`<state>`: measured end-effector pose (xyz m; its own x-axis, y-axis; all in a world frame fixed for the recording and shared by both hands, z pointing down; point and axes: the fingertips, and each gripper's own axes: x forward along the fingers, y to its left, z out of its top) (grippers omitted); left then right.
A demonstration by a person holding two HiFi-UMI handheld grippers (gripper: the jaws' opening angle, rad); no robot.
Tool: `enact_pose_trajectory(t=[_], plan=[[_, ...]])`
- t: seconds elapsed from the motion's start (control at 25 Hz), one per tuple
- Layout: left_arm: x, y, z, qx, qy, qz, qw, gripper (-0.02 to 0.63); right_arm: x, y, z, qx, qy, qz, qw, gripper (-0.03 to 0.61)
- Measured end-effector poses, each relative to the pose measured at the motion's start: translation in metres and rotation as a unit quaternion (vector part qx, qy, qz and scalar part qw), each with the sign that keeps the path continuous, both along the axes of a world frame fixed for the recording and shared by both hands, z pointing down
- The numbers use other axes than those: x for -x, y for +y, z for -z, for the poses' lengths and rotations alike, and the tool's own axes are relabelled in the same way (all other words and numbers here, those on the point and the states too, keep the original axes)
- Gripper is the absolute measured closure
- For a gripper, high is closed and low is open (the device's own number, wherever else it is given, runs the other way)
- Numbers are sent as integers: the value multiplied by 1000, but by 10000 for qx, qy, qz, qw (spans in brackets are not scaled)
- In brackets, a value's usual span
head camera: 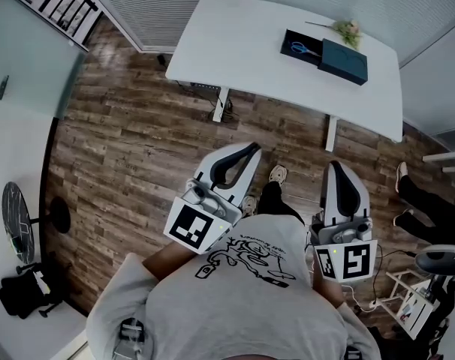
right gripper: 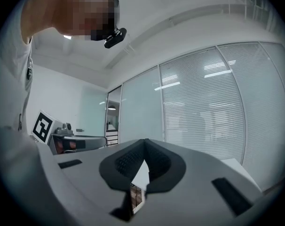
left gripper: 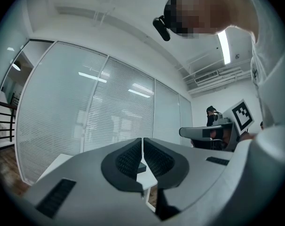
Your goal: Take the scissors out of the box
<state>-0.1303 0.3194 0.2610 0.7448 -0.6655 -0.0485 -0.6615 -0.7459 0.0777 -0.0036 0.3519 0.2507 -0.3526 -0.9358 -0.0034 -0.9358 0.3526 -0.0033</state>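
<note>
**A:** Where are the scissors rn?

**B:** The blue-handled scissors [head camera: 305,49] lie flat in the open black box [head camera: 290,36], on the far right part of the white table [head camera: 235,43]. A dark lid [head camera: 345,61] sits right against the box's right side, and a flower sprig [head camera: 346,30] lies just beyond it.

**A:** And the grippers?

**B:** The left gripper [head camera: 246,154] and right gripper [head camera: 338,168] are both held near the body, over the wood floor [head camera: 137,126] and well apart from the table. In the left gripper view the jaws are pressed together w/ nothing btwn them. Right gripper view shows the same: tips meet, empty.

**A:** So the step in hand is the approach?

**B:** Looks so imo, since nothing is grasped yet. Walk up to the near edge of the table first and keep the grippers aimed at the box.

**A:** Which one takes it?

**B:** Prob the right, bc the box is on the right side. Spread the jaws before reaching the box, not at the last sec over it. Come down from above and close across the handles or the pivot. The blades look thin and would be hard to pinch off the box bottom. Can't tell how deep the box is from here, the scissors are too small.

**A:** Risks?

**B:** The box may be light and could slide or lift w/ the scissors. The left gripper can press on the box rim to steady it. Lift straight up, clear the wall, then move away. Don't bump the sprig.
</note>
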Motion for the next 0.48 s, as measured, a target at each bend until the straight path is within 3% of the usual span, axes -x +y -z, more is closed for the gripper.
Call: enact_pose_trajectory(t=[0.48], plan=[[-45,-64,5,-104,-38,-23,9999,588,-44,-61,0,-59,-79,-20,9999,574]])
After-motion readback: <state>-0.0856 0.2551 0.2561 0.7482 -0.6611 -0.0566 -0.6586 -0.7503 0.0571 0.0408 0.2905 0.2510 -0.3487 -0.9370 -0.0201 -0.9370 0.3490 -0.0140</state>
